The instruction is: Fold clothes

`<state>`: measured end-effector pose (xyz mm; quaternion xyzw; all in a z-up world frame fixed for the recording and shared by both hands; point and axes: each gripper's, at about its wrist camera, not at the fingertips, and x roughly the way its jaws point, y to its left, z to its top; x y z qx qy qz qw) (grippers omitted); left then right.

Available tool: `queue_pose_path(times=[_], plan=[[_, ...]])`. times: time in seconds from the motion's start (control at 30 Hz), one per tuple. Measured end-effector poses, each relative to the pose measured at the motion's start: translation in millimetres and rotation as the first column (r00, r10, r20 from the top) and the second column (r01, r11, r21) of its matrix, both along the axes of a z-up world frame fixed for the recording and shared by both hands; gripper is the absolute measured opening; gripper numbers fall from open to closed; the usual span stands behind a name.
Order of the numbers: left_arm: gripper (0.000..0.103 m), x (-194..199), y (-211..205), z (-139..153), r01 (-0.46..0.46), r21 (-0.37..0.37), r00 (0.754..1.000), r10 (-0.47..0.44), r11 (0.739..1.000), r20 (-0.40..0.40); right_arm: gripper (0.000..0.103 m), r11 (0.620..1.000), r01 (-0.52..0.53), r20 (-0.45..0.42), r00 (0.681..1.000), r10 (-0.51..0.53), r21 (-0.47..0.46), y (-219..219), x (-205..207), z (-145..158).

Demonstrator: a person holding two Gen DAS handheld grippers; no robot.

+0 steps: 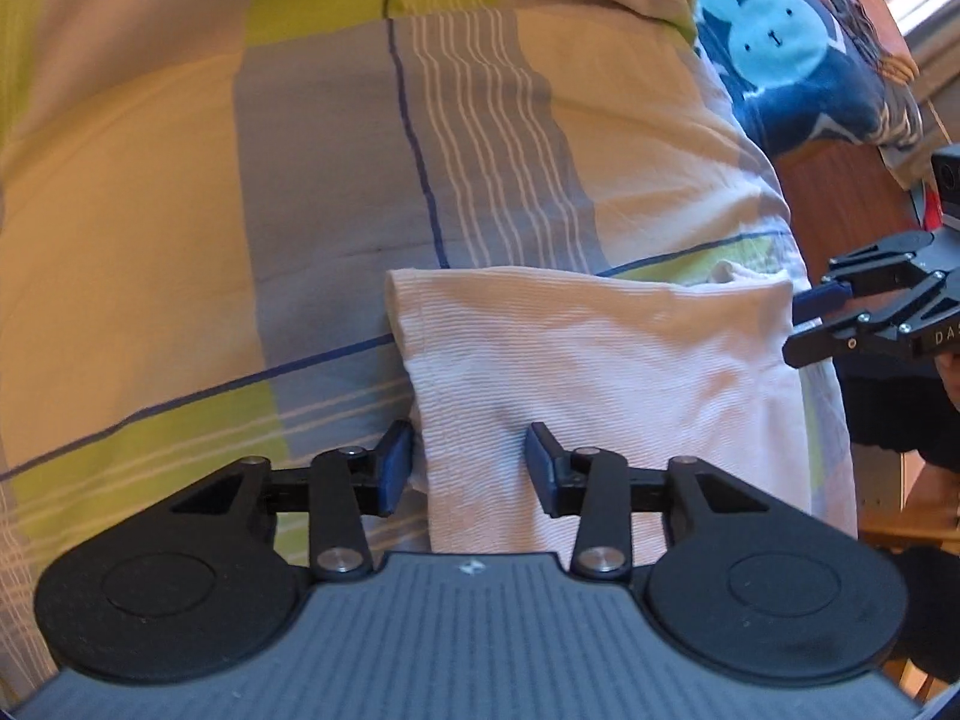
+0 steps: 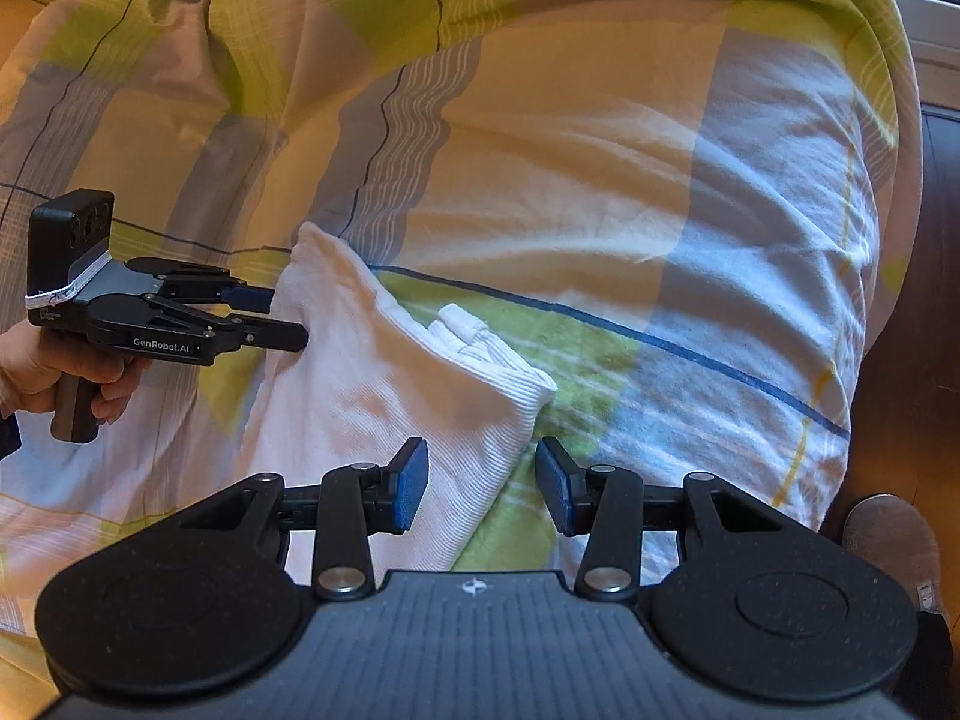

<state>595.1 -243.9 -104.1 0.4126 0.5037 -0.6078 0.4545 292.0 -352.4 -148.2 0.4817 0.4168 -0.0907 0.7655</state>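
My matt black plastic left gripper (image 1: 468, 468) has blue rubbery pads and shiny metal pivots. The white ribbed-knit cloth garment (image 1: 600, 372) lies on a smooth, crinkled checked cotton duvet (image 1: 150, 210).

A home bedroom: plaid duvet (image 1: 336, 138) and bunny-print blanket (image 1: 780, 42) on a bed.

Beyond garment: the plaid duvet (image 1: 150, 210) lay open past the folded white garment (image 1: 600, 372).
Far right corner: a blue rabbit-print pillow (image 1: 774, 54) blocked it.
Left edge: the left gripper (image 1: 468, 468), jaws apart, straddled the garment's corner.
Right edge: the right gripper (image 2: 480, 489) stood spread there.
Upper left, right view: the duvet bunched high.
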Motion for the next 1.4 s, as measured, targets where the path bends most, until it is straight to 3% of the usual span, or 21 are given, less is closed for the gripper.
queue_pose_path(times=[0.1, 0.3, 0.37, 0.4, 0.43, 0.57, 0.67, 0.83, 0.93, 1.07, 1.17, 1.23, 1.33, 1.4], plan=[[0.012, 4, -1, 1, -0.009, -0.01, 0.999, 0.009, 1.0, -0.037, 0.045, 1.0, 0.025, 0.008, 1.0, -0.025, 0.009, 0, -1, -2], [0.011, 9, 7, 0, -0.091, -0.042, 0.993, 0.088, 0.995, -0.077, 0.044, 0.997, 0.062, 0.019, 0.998, -0.062, 0.04, -4, 7, -5], [0.011, 9, 10, 2, -0.111, -0.052, 0.991, 0.106, 0.992, -0.078, 0.028, 0.998, 0.05, 0.007, 0.999, -0.051, 0.038, -7, 11, -6], [0.01, 10, 12, 4, -0.12, -0.058, 0.99, 0.115, 0.991, -0.078, 0.011, 0.998, 0.052, -0.012, 0.999, -0.052, 0.045, -10, 12, -8], [0.01, 10, 14, 7, -0.133, -0.068, 0.989, 0.128, 0.989, -0.08, 0.005, 0.996, 0.058, -0.027, 0.998, -0.056, 0.064, -14, 11, -10], [0.01, 19, 35, 38, -0.219, -0.16, 0.974, 0.206, 0.962, -0.092, 0.003, 0.998, 0.01, -0.017, 1.0, -0.009, 0.069, -22, 19, 11], [0.01, 33, 62, 78, -0.329, -0.268, 0.944, 0.313, 0.906, -0.101, 0.003, 0.996, -0.086, 0.041, 0.995, 0.086, 0.0, -26, 35, 53], [0.01, 46, 118, 162, -0.452, -0.463, 0.884, 0.454, 0.763, -0.115, 0.003, 0.943, -0.252, 0.176, 0.94, 0.291, -0.215, -25, 65, 144], [0.01, 36, 152, 207, -0.477, -0.564, 0.855, 0.504, 0.674, -0.12, 0.003, 0.872, -0.32, 0.234, 0.877, 0.42, -0.37, -14, 70, 200], [0.01, 5, 202, 252, -0.513, -0.668, 0.805, 0.573, 0.54, -0.155, 0.002, 0.742, -0.358, 0.255, 0.78, 0.571, -0.567, 11, 56, 262], [0.01, -32, 240, 272, -0.535, -0.703, 0.767, 0.618, 0.469, -0.172, 0.002, 0.636, -0.369, 0.234, 0.711, 0.663, -0.678, 38, 33, 296], [0.01, -58, 265, 276, -0.56, -0.702, 0.736, 0.653, 0.44, -0.177, 0.001, 0.575, -0.387, 0.207, 0.671, 0.712, -0.721, 58, 17, 309], [0.01, -97, 300, 264, -0.6, -0.671, 0.692, 0.703, 0.435, -0.163, 0.0, 0.497, -0.437, 0.151, 0.618, 0.772, -0.75, 88, -8, 311], [0.009, -122, 322, 241, -0.647, -0.623, 0.657, 0.737, 0.439, -0.162, 0.0, 0.456, -0.486, 0.106, 0.588, 0.802, -0.746, 106, -24, 298]])
